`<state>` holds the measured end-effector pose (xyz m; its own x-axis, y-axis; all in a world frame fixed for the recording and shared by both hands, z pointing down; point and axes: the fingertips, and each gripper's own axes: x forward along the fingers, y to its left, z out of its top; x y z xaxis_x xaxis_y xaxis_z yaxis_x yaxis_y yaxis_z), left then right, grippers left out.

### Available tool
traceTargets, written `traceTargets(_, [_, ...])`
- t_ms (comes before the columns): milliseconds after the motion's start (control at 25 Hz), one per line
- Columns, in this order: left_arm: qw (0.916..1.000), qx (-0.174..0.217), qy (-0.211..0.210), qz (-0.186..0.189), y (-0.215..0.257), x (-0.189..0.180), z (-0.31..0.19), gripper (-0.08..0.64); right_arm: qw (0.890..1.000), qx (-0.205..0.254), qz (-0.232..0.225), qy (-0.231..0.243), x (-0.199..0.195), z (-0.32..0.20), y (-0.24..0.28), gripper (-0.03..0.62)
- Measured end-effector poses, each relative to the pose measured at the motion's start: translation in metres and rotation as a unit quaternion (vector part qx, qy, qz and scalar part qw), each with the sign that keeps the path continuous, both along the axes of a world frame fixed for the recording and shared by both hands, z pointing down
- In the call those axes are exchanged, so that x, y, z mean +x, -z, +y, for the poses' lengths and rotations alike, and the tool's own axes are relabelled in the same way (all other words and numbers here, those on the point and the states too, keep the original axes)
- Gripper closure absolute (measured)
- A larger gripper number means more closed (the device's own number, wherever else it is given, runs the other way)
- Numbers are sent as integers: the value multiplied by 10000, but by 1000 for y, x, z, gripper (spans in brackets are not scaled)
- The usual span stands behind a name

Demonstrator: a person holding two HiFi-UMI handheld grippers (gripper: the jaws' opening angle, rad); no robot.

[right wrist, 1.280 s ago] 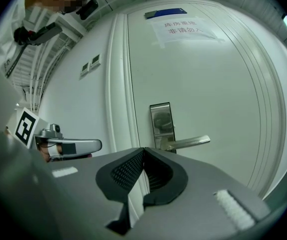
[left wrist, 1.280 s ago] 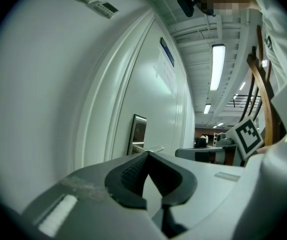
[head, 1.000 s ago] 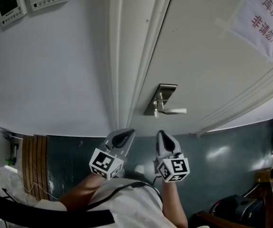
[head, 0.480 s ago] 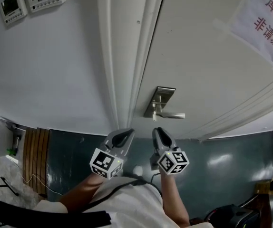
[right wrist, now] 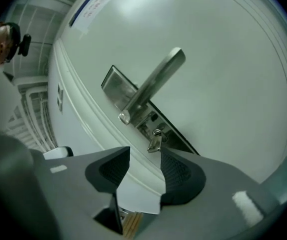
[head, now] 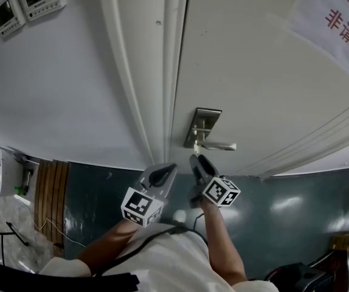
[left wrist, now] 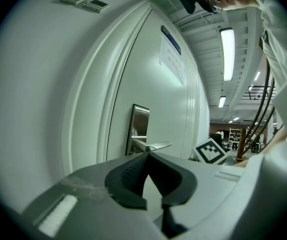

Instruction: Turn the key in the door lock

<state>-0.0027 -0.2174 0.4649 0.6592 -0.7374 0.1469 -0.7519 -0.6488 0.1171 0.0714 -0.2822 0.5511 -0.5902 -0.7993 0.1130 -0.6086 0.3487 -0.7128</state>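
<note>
Right gripper (right wrist: 144, 156) jaws, just opening with nothing between them, are pointing at the key (right wrist: 155, 141) just ahead; left gripper (left wrist: 147, 155) is idling clenched, empty.

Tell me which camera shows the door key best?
The right gripper view: the key sits close and sharp under the lever handle. The head view shows it only as a tiny speck; the left gripper view shows the handle, not the key.

Head view looks down the door (head: 253, 72), both gripper views close, sharing its handle (right wrist: 153, 84)
</note>
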Motion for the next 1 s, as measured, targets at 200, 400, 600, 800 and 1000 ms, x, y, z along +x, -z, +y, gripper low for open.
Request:
traceTargets(200, [9999,-98,29,-58,-6,4,2,557,9955,-302,-895,11,-1,-12,-7,385])
traceTargets(400, [9998,-136,94,-138,-10,2,2,557,9852,-668,-1572,-107,5,-21,-15,399])
traceTargets(600, [9997,-122,131,-165,-10,3,2,557,9756,-275,-2170,206,-3,-28,3,508])
traceTargets(800, [9997,-129,140,-175,-10,2,2,557,9879,-791,-1323,-183,12,-26,-24,534])
traceTargets(1000, [9997,-98,117,-208,-10,3,3,557,9964,-240,-809,-52,1,-28,-7,546])
